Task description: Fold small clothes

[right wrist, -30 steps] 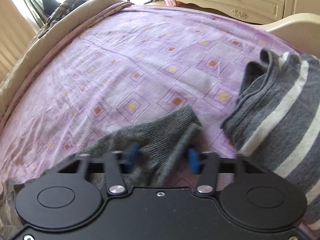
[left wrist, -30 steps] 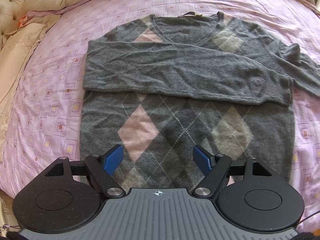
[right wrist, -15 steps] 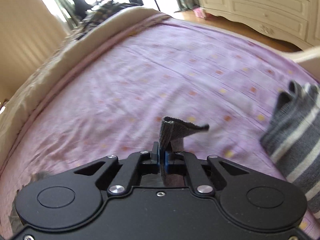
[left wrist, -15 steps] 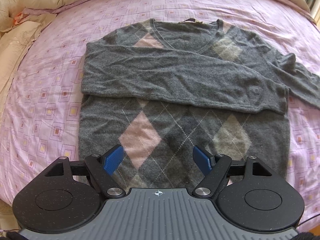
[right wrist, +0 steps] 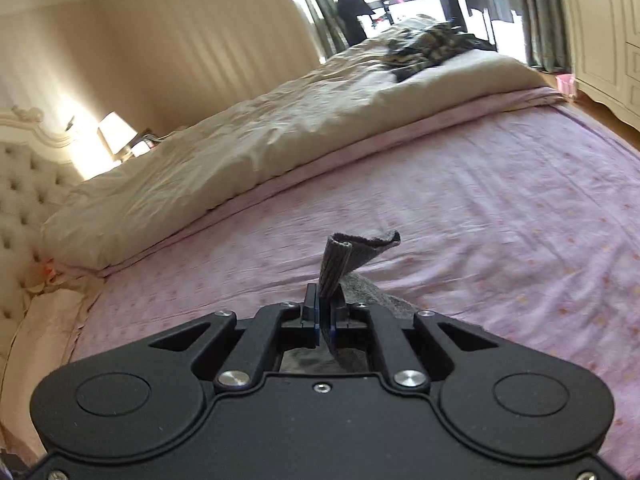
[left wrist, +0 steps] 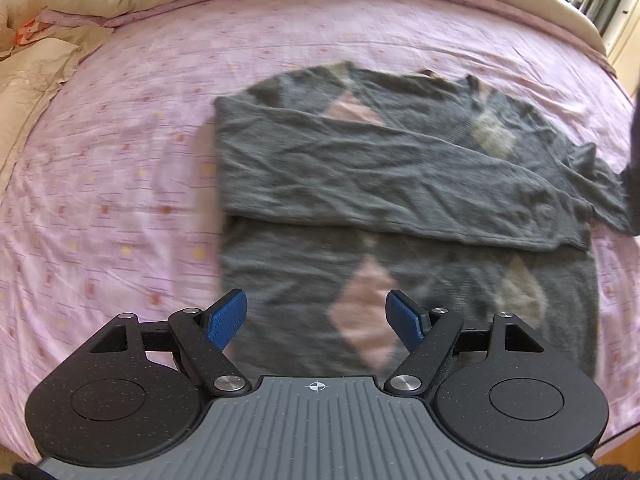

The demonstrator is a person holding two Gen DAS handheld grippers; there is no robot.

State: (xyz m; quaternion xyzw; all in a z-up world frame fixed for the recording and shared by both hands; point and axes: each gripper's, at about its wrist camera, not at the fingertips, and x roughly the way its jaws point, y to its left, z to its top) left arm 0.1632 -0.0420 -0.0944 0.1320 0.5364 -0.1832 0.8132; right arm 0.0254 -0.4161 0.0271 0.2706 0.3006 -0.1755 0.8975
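Note:
A grey argyle sweater (left wrist: 400, 184) with pink and beige diamonds lies flat on the purple bedsheet (left wrist: 120, 200). One sleeve is folded across its chest. My left gripper (left wrist: 316, 316) hovers open over the sweater's lower hem, with nothing between its blue pads. The other sleeve trails off toward the right edge of the left wrist view. In the right wrist view, my right gripper (right wrist: 326, 312) is shut on the grey ribbed sleeve cuff (right wrist: 344, 256), lifted above the bed. The cuff's end sticks up and curls beyond the fingertips.
A cream duvet (right wrist: 240, 152) is bunched along the far side of the bed, with dark patterned clothing (right wrist: 432, 46) on top. A tufted headboard (right wrist: 20, 184) and a lamp (right wrist: 116, 132) stand at left. A cream dresser (right wrist: 608, 32) stands at right.
My right gripper closed on the sleeve cuff, lifted it and swung left, so the striped garment left its view. The left gripper shifted left and stayed open.

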